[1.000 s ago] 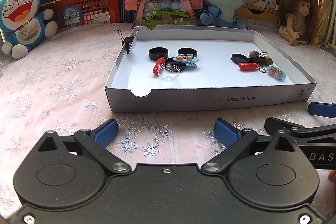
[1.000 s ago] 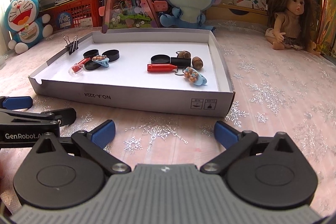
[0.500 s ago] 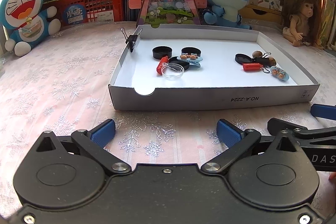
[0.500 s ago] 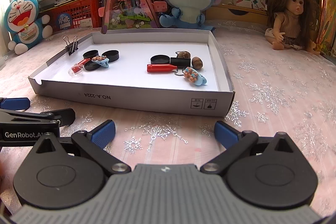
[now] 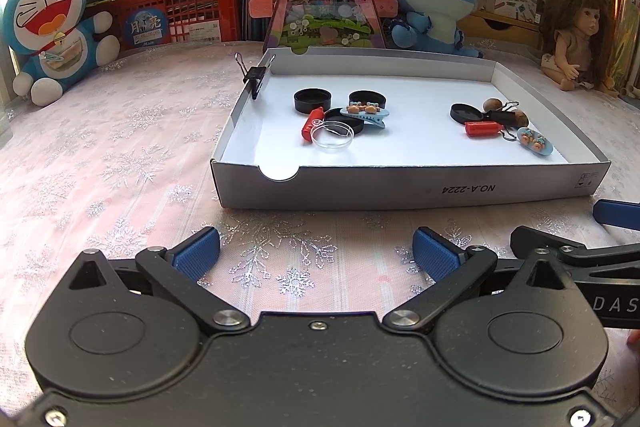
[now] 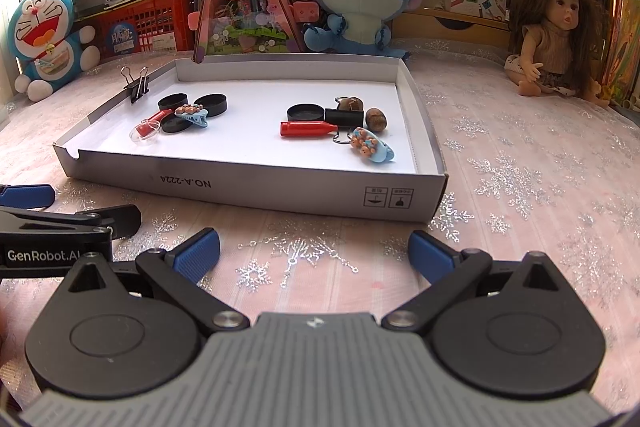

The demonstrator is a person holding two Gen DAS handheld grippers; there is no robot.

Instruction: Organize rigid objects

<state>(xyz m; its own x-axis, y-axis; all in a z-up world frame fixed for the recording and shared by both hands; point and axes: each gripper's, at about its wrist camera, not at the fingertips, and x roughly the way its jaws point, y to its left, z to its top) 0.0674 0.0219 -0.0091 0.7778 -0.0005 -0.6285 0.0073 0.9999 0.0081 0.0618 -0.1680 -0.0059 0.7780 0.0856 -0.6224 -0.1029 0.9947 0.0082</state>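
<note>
**Both tongs wide and empty, near side of the tray**

The left gripper (image 5: 316, 253) and right gripper (image 6: 314, 251) hover splayed wide, gripping nothing. Small stiff pieces lie in two clusters inside the cardboard tray (image 5: 400, 187). The clear dish (image 5: 332, 135) looks light and slippery; take its rim. The red tube (image 6: 308, 129) suits a mid-body pinch. Low walls, bare white floor between clusters.

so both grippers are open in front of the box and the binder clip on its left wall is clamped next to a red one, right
Not quite. Both the left gripper and the right gripper are open in front of the box, and a black binder clip is clamped on its left wall, but it stands alone there. The right wrist view shows no red clip; the red things are bottle-shaped pieces lying inside the box.
</note>
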